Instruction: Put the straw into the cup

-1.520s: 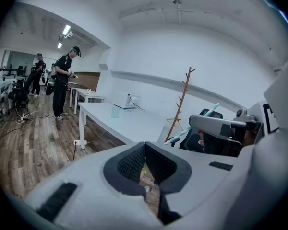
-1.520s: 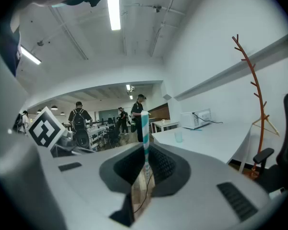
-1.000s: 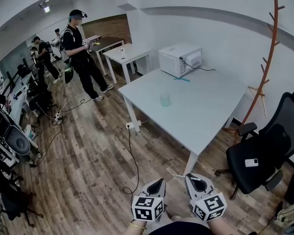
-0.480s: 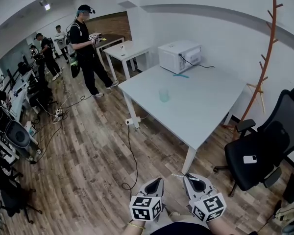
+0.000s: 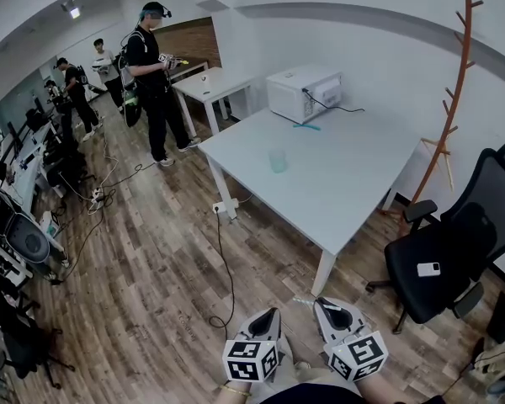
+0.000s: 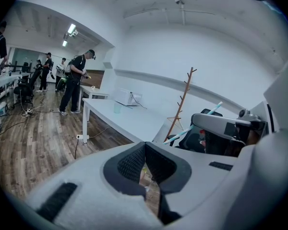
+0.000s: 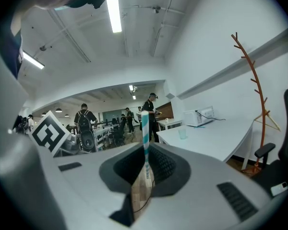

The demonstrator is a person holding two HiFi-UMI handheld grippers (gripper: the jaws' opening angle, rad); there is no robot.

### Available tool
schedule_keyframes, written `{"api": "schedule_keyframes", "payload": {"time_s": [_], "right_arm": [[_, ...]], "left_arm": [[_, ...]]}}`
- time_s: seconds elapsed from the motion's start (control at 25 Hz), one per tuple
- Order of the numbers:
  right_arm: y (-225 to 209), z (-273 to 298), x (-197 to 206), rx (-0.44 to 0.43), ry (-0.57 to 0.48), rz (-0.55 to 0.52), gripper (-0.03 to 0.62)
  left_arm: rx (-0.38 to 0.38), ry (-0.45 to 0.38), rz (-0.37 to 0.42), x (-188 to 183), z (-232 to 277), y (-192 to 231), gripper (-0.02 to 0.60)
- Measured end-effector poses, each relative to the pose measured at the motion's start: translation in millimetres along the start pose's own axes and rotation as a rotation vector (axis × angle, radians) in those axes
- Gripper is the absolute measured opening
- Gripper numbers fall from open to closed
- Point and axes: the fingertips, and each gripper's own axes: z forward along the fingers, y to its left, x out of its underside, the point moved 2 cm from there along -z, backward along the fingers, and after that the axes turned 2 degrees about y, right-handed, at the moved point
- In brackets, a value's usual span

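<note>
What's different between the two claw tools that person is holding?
The right gripper is clamped on a striped straw that sticks up out of it; the left gripper has its jaws together on nothing. The left gripper's marker cube shows a different pattern from the right gripper's. Both are held low, close to the person, well away from the cup on the white table.

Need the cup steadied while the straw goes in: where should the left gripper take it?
Take the pale green translucent cup round its side wall, mid-height, coming in level from its left. It stands upright and alone on the white table, mouth up, so a side hold by the left gripper probably leaves the opening free for the teal-striped paper straw.
</note>
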Motion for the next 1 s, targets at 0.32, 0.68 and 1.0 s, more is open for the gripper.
{"api": "schedule_keyframes", "payload": {"time_s": [0.32, 0.68, 1.0], "right_arm": [[-15, 25, -10, 0.021, -0.005, -0.001, 0.041], [-33, 69, -20, 0.035, -0.004, -0.006, 0.041], [-58, 112, -30, 0.055, -0.007, -0.005, 0.041]], "left_arm": [[0.016, -0.012, 0.004, -24, 21, 12, 0.020], [0.030, 0.000, 0.005, -46, 55, 39, 0.020], [0.047, 0.003, 0.008, -72, 95, 64, 0.020]]}}
